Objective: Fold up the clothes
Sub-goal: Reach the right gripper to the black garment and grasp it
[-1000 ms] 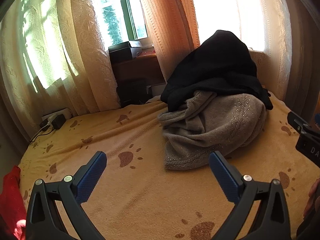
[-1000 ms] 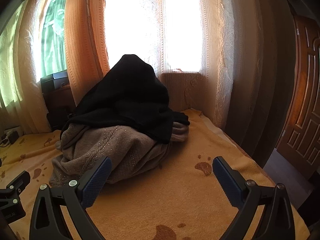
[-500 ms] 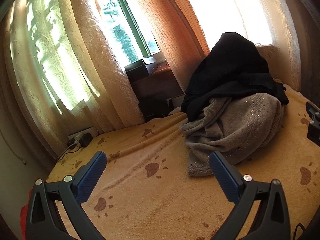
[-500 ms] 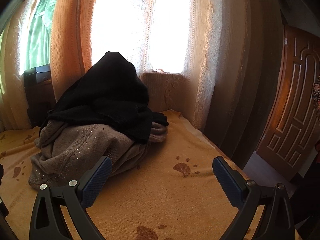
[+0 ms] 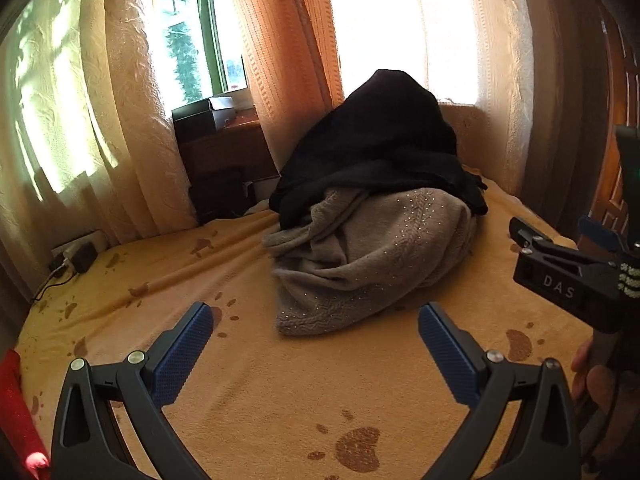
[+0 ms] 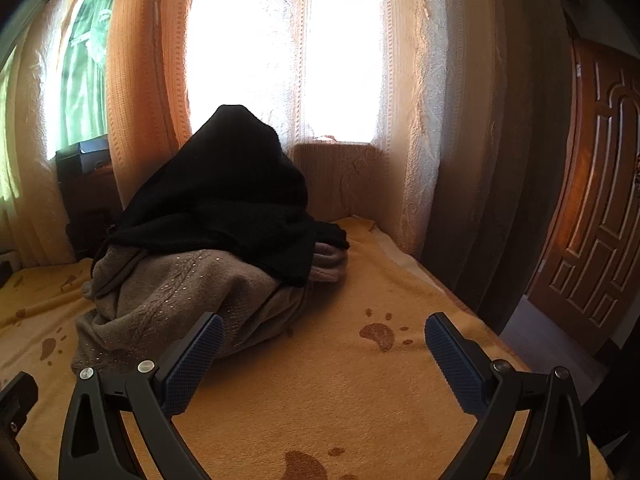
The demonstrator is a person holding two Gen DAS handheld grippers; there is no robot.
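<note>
- Your left gripper (image 5: 314, 344): jaws wide, empty, over the blanket (image 5: 280, 380).
- Your right gripper (image 6: 324, 354): wide, empty too.
- Grey knit (image 5: 372, 256) heaped mid-frame, black garment (image 5: 380, 148) draped on top.
- Box (image 5: 204, 116) upper left on the sill; contents not visible.

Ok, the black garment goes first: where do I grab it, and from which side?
Grip the black garment at its raised peak, coming from above and in front. It lies on top of the grey sweater, so lifting there should free it. Both grippers, left and right, are open.
</note>
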